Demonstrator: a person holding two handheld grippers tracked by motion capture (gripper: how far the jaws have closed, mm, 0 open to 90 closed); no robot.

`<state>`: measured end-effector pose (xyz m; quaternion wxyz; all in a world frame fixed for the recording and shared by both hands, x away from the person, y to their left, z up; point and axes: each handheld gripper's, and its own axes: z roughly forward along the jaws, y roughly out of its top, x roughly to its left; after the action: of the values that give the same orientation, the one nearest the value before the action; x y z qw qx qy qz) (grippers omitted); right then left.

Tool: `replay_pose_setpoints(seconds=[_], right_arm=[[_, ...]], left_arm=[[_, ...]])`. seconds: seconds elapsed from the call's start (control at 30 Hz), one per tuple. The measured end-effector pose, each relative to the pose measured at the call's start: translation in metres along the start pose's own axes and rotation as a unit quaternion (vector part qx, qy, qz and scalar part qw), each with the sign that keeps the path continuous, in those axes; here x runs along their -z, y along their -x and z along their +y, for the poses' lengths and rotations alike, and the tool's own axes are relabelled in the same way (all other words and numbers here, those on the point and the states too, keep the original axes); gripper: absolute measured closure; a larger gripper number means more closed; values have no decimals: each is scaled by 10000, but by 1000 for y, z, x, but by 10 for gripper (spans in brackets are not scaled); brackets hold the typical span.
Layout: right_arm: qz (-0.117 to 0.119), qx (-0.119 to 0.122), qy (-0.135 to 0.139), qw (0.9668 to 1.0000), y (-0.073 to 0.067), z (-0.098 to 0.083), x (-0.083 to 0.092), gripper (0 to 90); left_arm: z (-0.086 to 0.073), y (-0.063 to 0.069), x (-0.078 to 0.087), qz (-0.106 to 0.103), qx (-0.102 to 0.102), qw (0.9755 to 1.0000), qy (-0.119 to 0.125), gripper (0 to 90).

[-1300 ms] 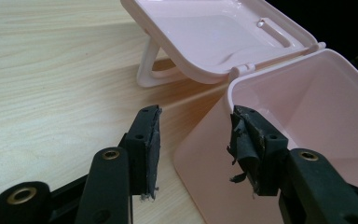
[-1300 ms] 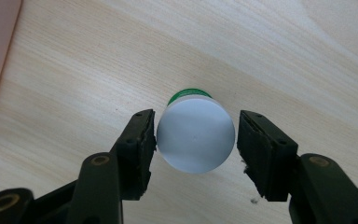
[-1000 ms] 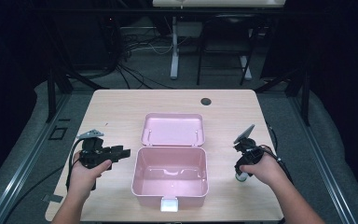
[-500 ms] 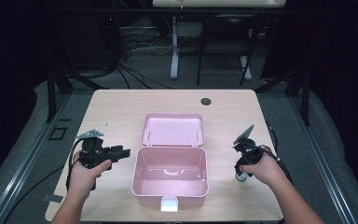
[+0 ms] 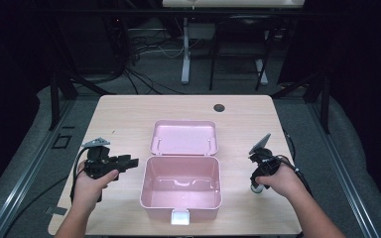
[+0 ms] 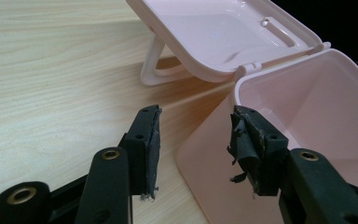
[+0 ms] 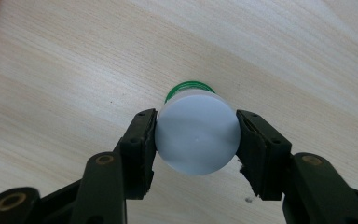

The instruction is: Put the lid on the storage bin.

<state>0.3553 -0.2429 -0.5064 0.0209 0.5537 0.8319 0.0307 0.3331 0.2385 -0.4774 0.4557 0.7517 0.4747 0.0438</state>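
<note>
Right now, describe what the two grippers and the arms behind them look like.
Both are black two-jaw tools. The left gripper has flat black pads with frayed, peeling edges and brass-coloured rivets on the jaw links. The right gripper has the same rivets and dark pads. In the high view each carries a grey three-cornered plate and trails a black cable. The forearms are bare, with no sleeves showing.

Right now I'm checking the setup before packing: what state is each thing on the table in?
Pink box: open, empty, lid folded back flat.
White bottle: upright on the table, clamped at the cap.
Right tool: shut on the bottle.
Left tool: open, holding nothing, beside the box corner.
</note>
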Motion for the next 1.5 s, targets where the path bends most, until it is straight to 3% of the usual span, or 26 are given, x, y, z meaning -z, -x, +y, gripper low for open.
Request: replay_pose_setpoints(seconds=[0.53, 1.07, 1.5], right_arm=[[-4, 47, 59, 10000, -3, 1, 5, 500], [-84, 341, 63, 9994, -17, 8, 30, 500], [-31, 703, 59, 9975, -33, 14, 61, 500]], left_arm=[[0, -1, 0, 2, 24, 10000, 5, 528], [0, -1, 1, -6, 27, 10000, 21, 527], [0, -2, 1, 2, 42, 10000, 10, 527]])
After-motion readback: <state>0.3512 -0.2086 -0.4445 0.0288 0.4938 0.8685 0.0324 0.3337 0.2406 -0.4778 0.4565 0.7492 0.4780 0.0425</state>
